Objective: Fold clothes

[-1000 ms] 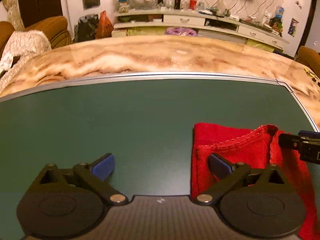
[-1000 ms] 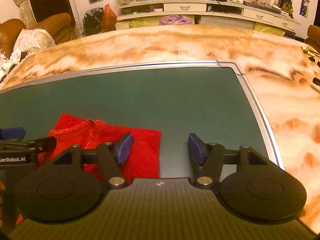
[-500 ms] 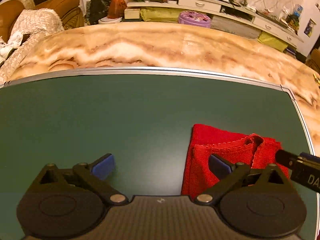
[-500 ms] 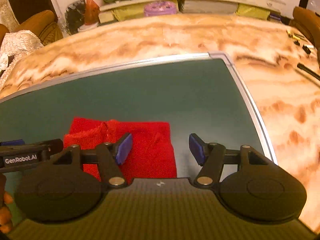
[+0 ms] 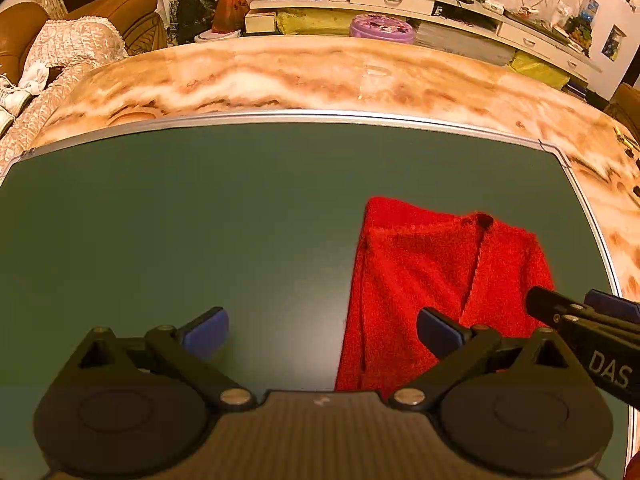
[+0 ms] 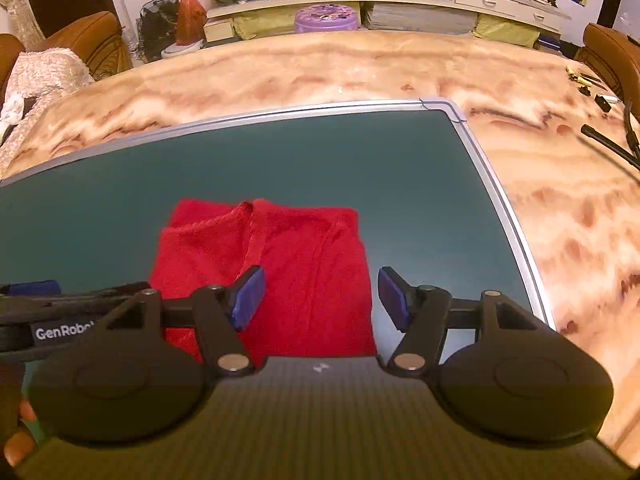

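Note:
A red garment (image 5: pixel 432 276) lies folded into a rough rectangle on the dark green mat (image 5: pixel 200 220); it also shows in the right wrist view (image 6: pixel 288 272). My left gripper (image 5: pixel 322 330) is open and empty above the mat, its right finger over the garment's left part. My right gripper (image 6: pixel 318 298) is open and empty above the garment's near right part. The right gripper's tip shows at the right edge of the left wrist view (image 5: pixel 584 312), and the left gripper's tip shows in the right wrist view (image 6: pixel 60 296).
The mat has a silver rim (image 6: pixel 496 192) and lies on a marble-patterned table (image 6: pixel 360 68). Small tools and cables (image 6: pixel 600 120) lie at the table's far right. A sofa (image 5: pixel 80 32) and shelves (image 5: pixel 400 4) stand beyond.
Both grippers have risen and drawn back from the garment, so more of it shows. The garment lies flatter on the mat. Both stay open.

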Demonstrator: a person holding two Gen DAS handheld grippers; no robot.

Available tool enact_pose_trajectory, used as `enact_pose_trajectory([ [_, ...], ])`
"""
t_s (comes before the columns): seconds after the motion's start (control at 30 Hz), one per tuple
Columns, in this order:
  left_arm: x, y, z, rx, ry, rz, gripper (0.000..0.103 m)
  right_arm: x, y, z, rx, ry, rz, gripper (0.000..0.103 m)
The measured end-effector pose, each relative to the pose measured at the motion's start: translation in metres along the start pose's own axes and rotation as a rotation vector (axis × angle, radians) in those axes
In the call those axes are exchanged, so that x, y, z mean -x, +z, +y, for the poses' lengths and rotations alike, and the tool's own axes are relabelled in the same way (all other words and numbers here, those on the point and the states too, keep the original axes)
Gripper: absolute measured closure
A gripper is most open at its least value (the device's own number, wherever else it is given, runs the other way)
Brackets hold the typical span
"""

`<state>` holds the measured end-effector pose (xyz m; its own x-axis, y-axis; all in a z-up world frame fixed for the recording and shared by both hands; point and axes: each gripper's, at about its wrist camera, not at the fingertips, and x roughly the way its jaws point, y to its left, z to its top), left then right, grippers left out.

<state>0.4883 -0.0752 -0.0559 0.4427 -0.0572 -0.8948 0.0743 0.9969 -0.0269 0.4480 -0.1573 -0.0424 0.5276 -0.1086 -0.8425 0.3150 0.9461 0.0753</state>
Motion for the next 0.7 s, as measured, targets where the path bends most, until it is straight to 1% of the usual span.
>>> enact_pose_trajectory([
  [0.27,0.016,-0.022,0.01,0.007,0.006,-0.003,0.0,0.011,-0.024,0.005,0.024,0.012,0.015,0.032],
  [0.53,0.027,-0.049,0.021,0.035,-0.027,0.002,0.001,0.024,-0.049,0.012,0.063,0.018,0.008,0.032],
  [0.7,0.034,-0.064,0.028,0.054,-0.028,-0.01,0.0,0.03,-0.068,0.015,0.094,0.024,0.016,0.032],
])
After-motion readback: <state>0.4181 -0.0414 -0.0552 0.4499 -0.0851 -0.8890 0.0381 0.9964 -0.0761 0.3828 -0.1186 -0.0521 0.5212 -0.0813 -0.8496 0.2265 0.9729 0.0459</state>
